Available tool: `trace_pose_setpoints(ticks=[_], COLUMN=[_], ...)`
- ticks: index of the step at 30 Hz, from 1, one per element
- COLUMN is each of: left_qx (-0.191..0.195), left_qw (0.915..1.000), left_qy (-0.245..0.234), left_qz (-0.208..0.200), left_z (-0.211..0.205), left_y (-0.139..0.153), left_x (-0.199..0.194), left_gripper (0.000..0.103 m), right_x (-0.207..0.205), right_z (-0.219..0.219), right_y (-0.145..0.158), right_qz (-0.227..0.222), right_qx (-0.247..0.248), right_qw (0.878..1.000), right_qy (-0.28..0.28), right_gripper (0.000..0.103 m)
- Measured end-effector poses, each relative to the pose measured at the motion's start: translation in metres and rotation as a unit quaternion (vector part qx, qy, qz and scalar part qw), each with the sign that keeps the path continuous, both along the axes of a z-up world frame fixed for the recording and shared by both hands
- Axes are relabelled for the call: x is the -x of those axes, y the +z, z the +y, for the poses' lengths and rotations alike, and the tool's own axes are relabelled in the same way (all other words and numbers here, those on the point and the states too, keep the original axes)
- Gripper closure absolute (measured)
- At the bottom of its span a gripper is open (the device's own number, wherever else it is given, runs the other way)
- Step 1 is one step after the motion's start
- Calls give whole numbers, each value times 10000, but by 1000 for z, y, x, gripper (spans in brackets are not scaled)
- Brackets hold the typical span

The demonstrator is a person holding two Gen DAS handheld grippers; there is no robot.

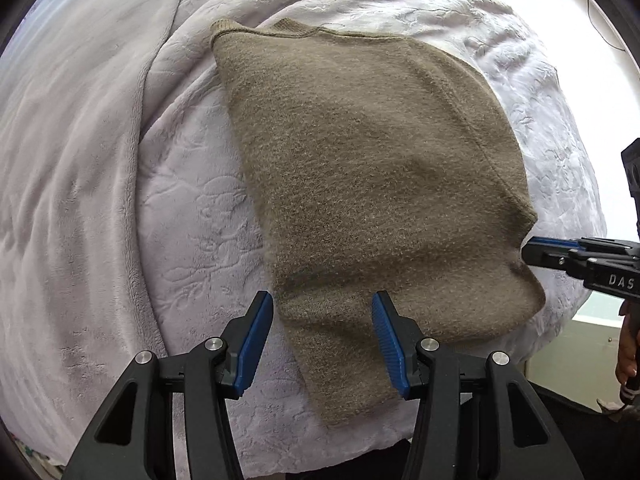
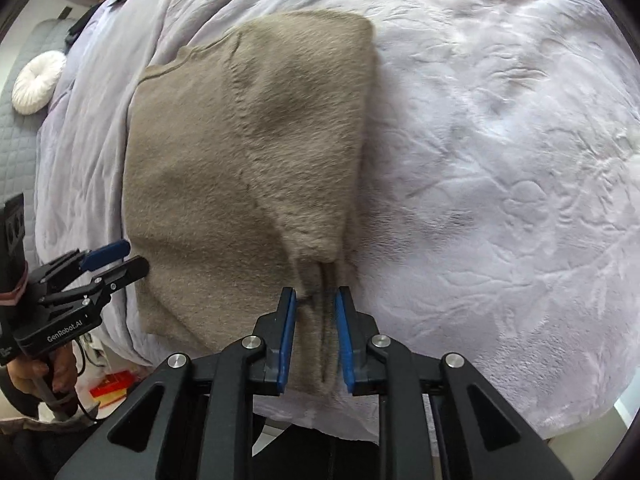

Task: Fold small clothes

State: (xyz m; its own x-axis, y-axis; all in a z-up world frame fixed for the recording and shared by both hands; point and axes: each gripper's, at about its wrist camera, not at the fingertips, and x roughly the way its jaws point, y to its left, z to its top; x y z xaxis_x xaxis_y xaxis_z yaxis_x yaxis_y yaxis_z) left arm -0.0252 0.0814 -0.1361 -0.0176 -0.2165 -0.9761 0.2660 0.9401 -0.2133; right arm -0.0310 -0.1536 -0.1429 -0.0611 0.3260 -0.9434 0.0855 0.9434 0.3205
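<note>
Near edge: left gripper (image 1: 322, 332) spread wide, jaws either side of the sweater's (image 1: 372, 184) near hem, nothing pinched. Right gripper (image 2: 316, 336) partly closed, jaws flanking a bunched strip of knit at the sweater's near right corner; whether the pads actually bite the cloth, cannot tell.

Sweater lies flat on the pale blanket (image 2: 500, 184), already narrowed, a sleeve (image 2: 304, 152) folded across its right side, collar at the far end.

Risks: fuzzy knit is thick and soft; a shallow bite would likely slip and let the sleeve fall open. Lifting only one corner would skew the fold. Jaws could also snag the plush blanket beneath.

Room: near hem sits close to the bed's near edge, little margin there. Open blanket right and far. Rumpled cover (image 1: 80, 160) left; round white cushion (image 2: 38, 82) far left.
</note>
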Motion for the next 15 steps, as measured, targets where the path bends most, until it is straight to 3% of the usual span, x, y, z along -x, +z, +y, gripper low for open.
trace_pose_setpoints(ticks=[15], left_qx=[-131], left_qw=[9999], left_qy=[-37], left_qz=[-97], left_z=[-19], left_y=[8], left_x=[-5], left_gripper=[50], right_x=[-14], right_z=[-14], right_y=[22], right_qz=[-216], right_qx=[-87], right_qw=[9996], right_qy=[-175], right_gripper=[81])
